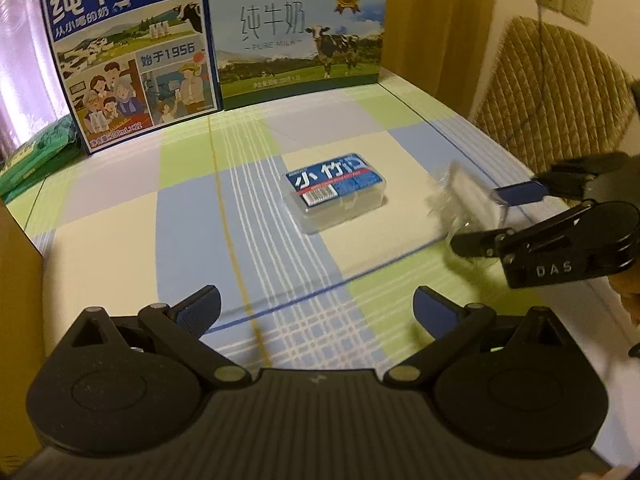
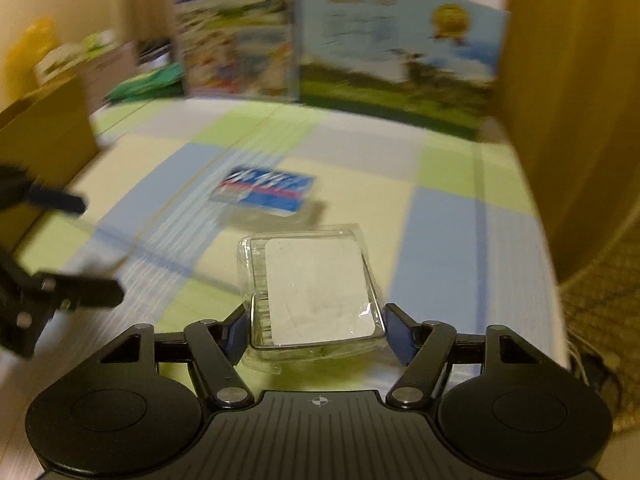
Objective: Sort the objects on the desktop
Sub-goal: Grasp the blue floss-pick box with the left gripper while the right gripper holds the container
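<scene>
Between the blue pads of my right gripper [image 2: 316, 330] sits a clear plastic box [image 2: 316, 292] with a white label on top, jaws closed in on both its sides and holding it up off the table. From the left camera that same box [image 1: 468, 196] shows up blurry at the right edge, pinched between the two fingers. My left gripper [image 1: 316, 312] is spread wide with nothing in it, hovering low over the checked tablecloth [image 1: 120, 216]. Further out, near the middle of the cloth, lies the other little box with the blue label [image 1: 336, 196], flat, well apart from both grippers. Behind it two milk cartons [image 1: 296, 40] stand upright side by side at the far edge, with something green [image 1: 36, 156] off to the left
</scene>
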Demonstrator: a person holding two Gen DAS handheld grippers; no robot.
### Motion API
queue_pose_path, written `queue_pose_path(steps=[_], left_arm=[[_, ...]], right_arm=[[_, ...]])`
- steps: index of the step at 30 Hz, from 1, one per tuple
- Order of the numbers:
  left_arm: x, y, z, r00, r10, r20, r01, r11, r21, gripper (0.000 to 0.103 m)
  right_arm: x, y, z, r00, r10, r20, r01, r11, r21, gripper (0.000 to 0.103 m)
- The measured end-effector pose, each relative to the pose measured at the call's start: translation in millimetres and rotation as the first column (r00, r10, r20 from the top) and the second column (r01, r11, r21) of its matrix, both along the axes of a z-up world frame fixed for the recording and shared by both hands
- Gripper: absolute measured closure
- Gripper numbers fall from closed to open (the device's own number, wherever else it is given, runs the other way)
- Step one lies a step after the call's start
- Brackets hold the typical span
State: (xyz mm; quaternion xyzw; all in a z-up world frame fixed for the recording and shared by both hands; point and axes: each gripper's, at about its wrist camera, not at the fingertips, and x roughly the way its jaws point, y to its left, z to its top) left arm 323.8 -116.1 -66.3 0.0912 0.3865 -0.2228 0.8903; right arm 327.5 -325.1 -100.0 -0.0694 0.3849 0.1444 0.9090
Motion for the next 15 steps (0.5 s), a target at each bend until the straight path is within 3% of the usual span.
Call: queue_pose_path(steps=[5,15], left_arm=[[17.5,-13.2,-4.1,0.997,0.081,0.001,-0.080,0.995,-0.062,0.003],[55.4,-46.1,-12.1,0.991,0.136,0.018,-0.133,0.984,-0.123,0.003]], right_arm=[[17.5,-19.9,1.7,0.993,-0.118,0.014,0.117,0.993,0.018,0.037],[43.9,-39.7,-13.7,0.976,-0.216,0.024,0.215,0.976,0.039,0.037]])
